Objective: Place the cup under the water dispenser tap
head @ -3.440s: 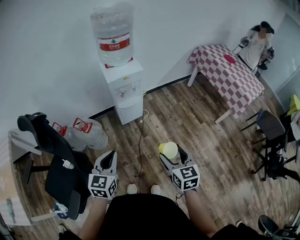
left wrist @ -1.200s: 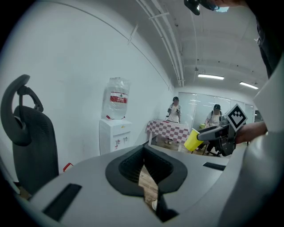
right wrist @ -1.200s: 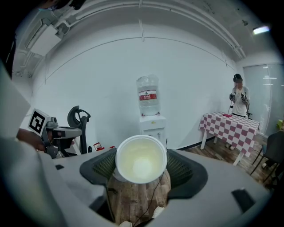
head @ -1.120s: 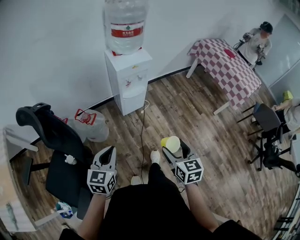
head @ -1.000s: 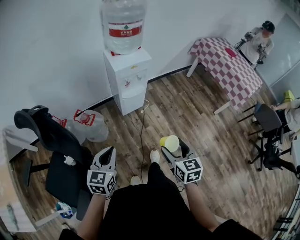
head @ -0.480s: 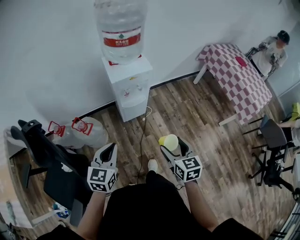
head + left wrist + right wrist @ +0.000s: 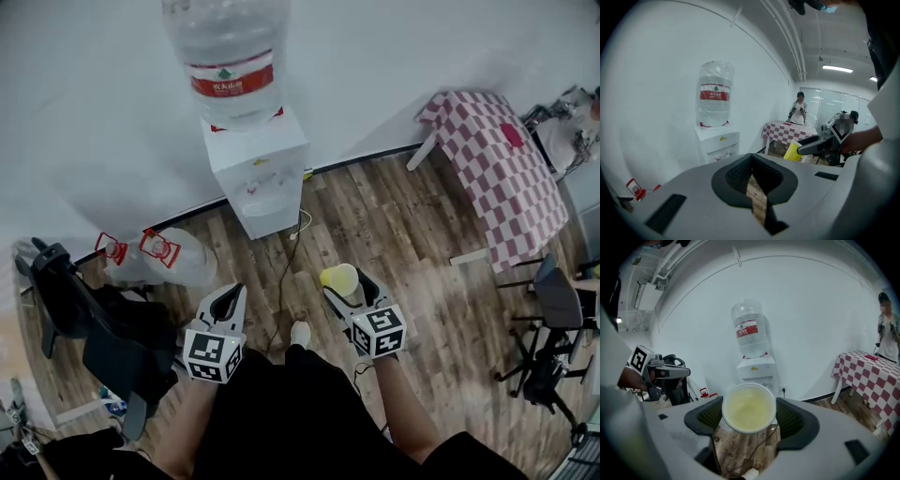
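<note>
Straight ahead of my right tool, across a stretch of wooden floor, stands the water dispenser, and the coming move depends on this relation. My right tool has its two jaws pressed on the sides of the yellow cup, one pad on each side, so the cup is in the air and well apart from the dispenser. From the right gripper view the white cabinet and the big bottle on top of it appear almost exactly behind the cup, only a little to one side. I judge that I must mostly go forward, with a small correction to the left as the head view shows it.

The cup does not stand upright in my grip. Its open mouth is turned back toward the camera of the tool and I can look into it, so its long axis lies roughly along the jaws and its base points to the dispenser. I think it must be turned upright before it goes under the tap, which is too small from here to see clearly.

My left tool has its jaws together with nothing between them. It is on the other side of my body and carries nothing, so the right one is the one for this work
</note>
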A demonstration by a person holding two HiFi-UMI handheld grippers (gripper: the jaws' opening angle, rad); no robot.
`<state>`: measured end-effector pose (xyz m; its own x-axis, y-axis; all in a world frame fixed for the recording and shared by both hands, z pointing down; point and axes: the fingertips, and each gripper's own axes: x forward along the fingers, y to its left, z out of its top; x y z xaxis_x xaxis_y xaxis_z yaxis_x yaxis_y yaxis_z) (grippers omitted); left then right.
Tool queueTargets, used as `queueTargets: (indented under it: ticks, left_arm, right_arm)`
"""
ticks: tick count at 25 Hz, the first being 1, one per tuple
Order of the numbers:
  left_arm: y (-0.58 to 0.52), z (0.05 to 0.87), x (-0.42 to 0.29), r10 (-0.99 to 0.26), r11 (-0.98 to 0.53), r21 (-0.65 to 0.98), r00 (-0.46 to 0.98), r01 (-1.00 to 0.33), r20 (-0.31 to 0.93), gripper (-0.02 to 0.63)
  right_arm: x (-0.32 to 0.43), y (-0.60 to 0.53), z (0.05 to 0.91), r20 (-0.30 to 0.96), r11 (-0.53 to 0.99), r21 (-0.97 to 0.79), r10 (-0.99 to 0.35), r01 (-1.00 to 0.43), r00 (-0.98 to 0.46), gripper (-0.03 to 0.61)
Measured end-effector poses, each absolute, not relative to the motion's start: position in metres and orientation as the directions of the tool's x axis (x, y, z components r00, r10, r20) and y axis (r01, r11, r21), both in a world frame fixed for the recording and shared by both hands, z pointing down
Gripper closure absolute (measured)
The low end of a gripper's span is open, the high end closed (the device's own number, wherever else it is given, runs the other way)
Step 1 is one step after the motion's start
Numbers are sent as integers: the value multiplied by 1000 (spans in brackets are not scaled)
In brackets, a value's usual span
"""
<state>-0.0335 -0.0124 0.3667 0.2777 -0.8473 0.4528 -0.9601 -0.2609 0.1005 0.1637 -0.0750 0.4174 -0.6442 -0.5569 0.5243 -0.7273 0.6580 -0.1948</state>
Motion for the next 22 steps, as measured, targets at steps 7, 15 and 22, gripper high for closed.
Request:
queueTargets:
  ticks: [7, 15, 22]
  left_arm:
    - [-30, 382, -19, -835, -227, 110, 251, -968, 490, 600]
    - [-60, 391, -40, -843, -215, 109, 241, -970, 481, 600]
    - [-100, 449, -60, -818, -223, 158, 273, -962, 506, 600]
  right_arm:
    - [160, -104, 440, 558, 714, -199, -481, -672, -676, 215]
    - [115, -137, 453, 555, 760, -191, -439, -621, -707, 215]
    - [69, -194, 492, 579, 774, -127, -450, -620, -680, 215]
